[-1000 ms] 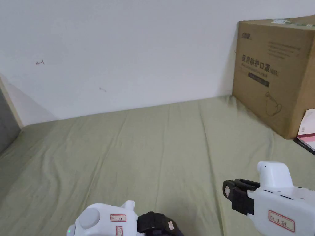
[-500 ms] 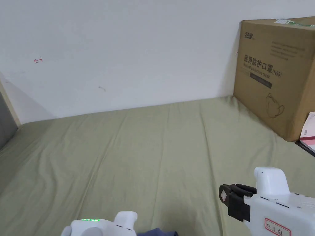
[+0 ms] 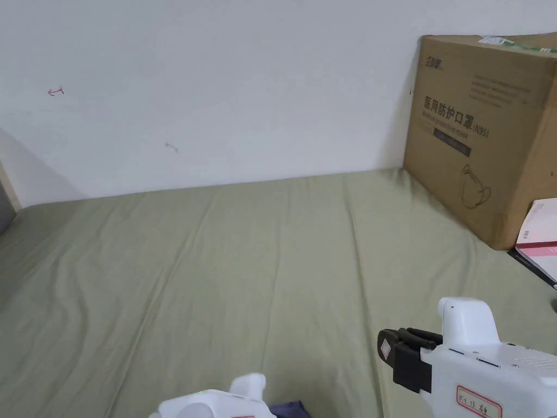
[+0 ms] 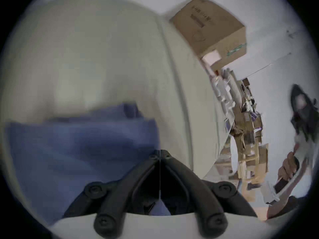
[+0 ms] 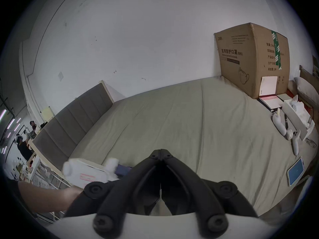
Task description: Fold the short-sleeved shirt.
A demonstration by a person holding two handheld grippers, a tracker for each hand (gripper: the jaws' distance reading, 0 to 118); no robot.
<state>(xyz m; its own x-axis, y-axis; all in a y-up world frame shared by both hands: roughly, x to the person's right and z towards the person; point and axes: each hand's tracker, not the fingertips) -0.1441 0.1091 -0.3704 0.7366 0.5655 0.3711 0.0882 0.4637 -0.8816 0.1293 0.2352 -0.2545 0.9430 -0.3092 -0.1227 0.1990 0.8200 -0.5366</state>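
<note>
The blue short-sleeved shirt (image 4: 72,149) lies on the olive bed sheet (image 3: 261,261) at the near edge, around 6 o'clock from where the person stands. In the blurred left gripper view its long axis seems to run across the picture from 9 to 3 o'clock; which way the collar points cannot be told. The left gripper (image 4: 160,154) sits just beside it, jaws pressed together with no cloth visibly between them. The right gripper (image 5: 160,152), at 4 o'clock over bare sheet, also has its jaws closed tip to tip. A cardboard box (image 3: 478,125) stands at 2 o'clock against the wall.
</note>
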